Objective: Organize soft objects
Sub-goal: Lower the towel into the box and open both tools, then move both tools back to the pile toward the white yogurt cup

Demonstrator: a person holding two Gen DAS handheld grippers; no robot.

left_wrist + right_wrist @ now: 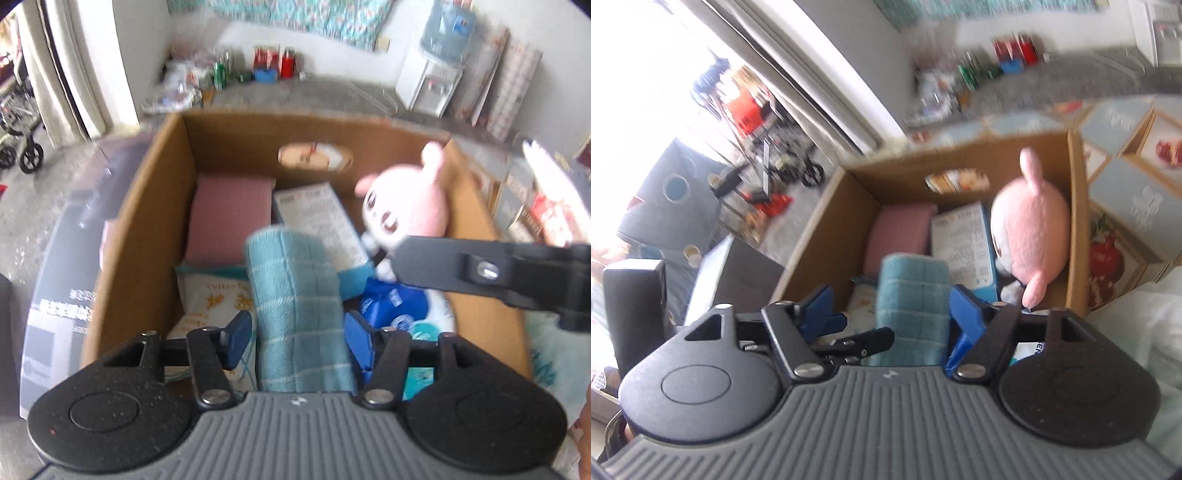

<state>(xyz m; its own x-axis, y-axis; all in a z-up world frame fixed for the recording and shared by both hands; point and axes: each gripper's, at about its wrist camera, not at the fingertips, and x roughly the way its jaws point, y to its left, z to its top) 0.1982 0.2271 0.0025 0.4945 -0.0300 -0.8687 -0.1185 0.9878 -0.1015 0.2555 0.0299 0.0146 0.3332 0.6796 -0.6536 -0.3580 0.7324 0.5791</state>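
While both cameras look down into the open cardboard box [147, 206], start at its left side: a folded pink cloth [229, 218] lies flat against the far left corner, and nearer the camera a white printed bag [214, 299] sits beneath it in the left wrist view. Moving along, the left gripper [297, 341] hangs over the box with its blue pads [236, 339] spread, and the rolled teal checked towel [295, 302] stands between them; there's a clear gap on the left pad's side, while on the right the towel's edge runs close to the pad and contact cannot be told through the blur. Behind the towel, a white printed carton [317, 218] lies along the box floor. Further right, a blue and white packet [395, 302] rests low in the box, and the pink plush rabbit [410, 206] leans against the right wall, ears up. Over it reaches the right gripper's dark finger [443, 262]. Switch to the right wrist view: the right gripper [897, 314] is opened wide, the same teal towel [912, 295] upright between its blue pads, a gap on the left, the right side too blurred to judge.
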